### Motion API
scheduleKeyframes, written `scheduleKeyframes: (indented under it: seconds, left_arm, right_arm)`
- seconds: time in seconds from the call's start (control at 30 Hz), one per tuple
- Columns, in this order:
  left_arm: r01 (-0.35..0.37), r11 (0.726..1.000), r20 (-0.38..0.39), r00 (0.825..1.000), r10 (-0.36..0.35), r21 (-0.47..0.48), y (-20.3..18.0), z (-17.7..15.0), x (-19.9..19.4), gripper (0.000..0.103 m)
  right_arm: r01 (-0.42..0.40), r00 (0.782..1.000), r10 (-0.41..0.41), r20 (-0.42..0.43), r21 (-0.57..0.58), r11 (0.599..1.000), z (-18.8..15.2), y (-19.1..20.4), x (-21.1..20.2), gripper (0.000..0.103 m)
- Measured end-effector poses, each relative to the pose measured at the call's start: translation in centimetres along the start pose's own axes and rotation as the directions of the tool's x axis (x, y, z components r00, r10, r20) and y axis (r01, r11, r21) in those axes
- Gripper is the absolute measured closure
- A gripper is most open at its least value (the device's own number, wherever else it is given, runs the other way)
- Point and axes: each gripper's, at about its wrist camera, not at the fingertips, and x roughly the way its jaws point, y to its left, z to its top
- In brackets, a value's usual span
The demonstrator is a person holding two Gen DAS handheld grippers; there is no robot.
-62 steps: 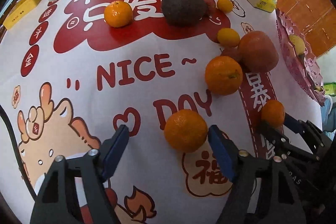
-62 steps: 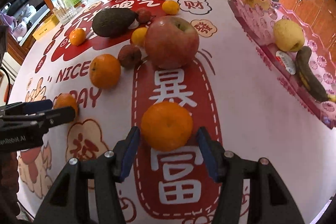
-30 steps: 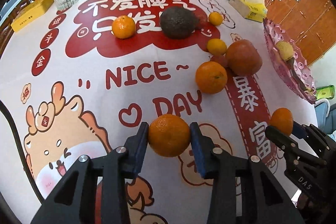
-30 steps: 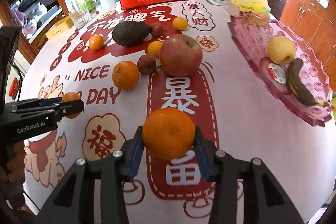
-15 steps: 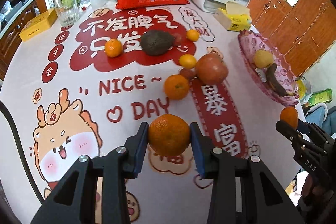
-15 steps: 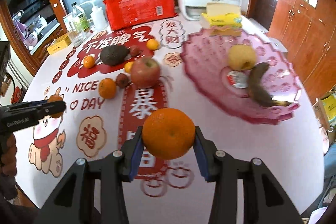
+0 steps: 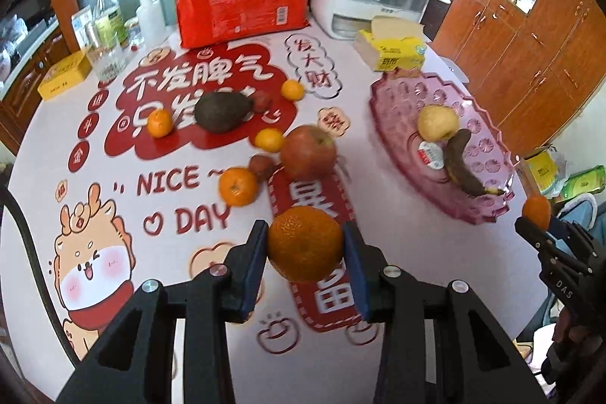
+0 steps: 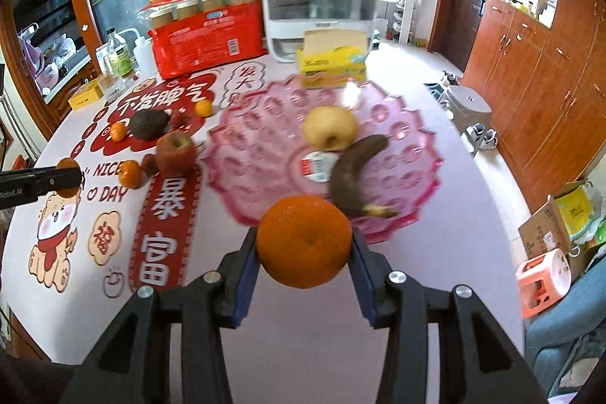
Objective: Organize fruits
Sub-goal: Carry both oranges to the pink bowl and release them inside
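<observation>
The left gripper is closed on an orange, its blue pads pressing the fruit's two sides, and it holds it in the air above the near middle of the table. The right gripper is clamped the same way on a second orange, raised just short of the near rim of the pink fruit tray that sits toward the table's right edge. A yellow pear and a dark banana already lie in the tray. An apple, an avocado and several smaller citrus fruits lie loose around the table's middle. Each orange looks firm, fairly light and round with a pebbled skin, so it should grip well; taken across its widest part, as both are here, it is least likely to roll out. A hard squeeze could bruise the peel, and set down carelessly it may roll across the tray's bumpy floor
</observation>
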Motion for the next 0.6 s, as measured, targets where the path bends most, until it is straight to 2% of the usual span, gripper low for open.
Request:
scheduleKeyframes:
  seconds: [0.27, 0.6]
  left_arm:
    - [-0.024, 0.999, 0.064, 0.998, 0.022, 0.035, -4.8, 2.8, -0.5, 0.065]
    - [-0.074, 0.993, 0.14, 0.988, 0.06, 0.096, -9.2, 6.9, 0.0, 0.065]
  right_arm:
    - [0.005, 0.999, -0.003, 0.048, -0.053, 0.999, 1.6, -5.1, -0.4, 0.058]
    - [-0.037, 0.994, 0.049, 0.097, -0.115, 0.993, 4.7, -8.6, 0.7, 0.058]
